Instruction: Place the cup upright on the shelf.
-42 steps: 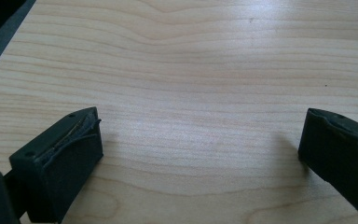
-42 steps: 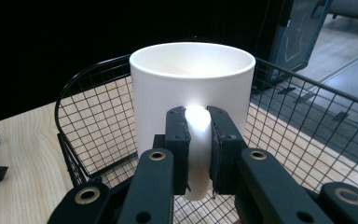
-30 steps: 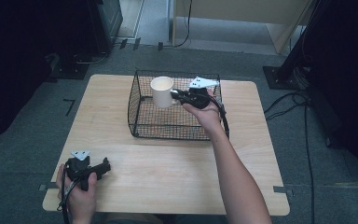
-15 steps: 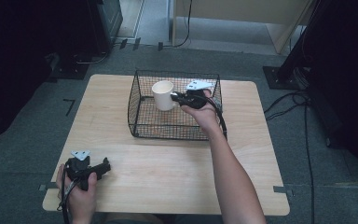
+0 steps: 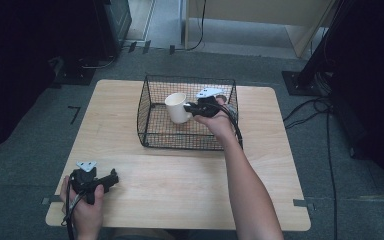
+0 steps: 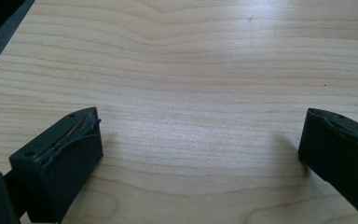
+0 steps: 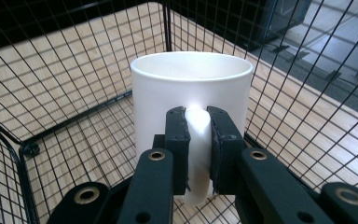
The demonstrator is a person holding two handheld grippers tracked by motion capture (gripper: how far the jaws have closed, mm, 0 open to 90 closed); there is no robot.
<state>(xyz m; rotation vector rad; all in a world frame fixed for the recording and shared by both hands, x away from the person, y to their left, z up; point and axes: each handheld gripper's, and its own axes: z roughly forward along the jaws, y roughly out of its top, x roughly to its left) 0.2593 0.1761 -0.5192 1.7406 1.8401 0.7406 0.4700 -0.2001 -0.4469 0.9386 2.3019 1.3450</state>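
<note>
Left tongs (image 5: 111,179) resting open on the near desk (image 5: 180,190) edge, nothing between them; farther off, right tongs (image 5: 189,107) gripping the white mug (image 5: 177,107) by its handle (image 7: 198,140), holding it upright inside the black wire basket (image 5: 152,137)

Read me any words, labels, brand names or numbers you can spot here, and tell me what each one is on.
There is no readable text.
White mug: plain, no print on the side that shows.
Black wire basket: no tag or label.
Wooden table: bare wood grain, no marks.
Right gripper and left gripper: black parts with no lettering visible.
Grey floor: dark tape marks, not letters.
</note>
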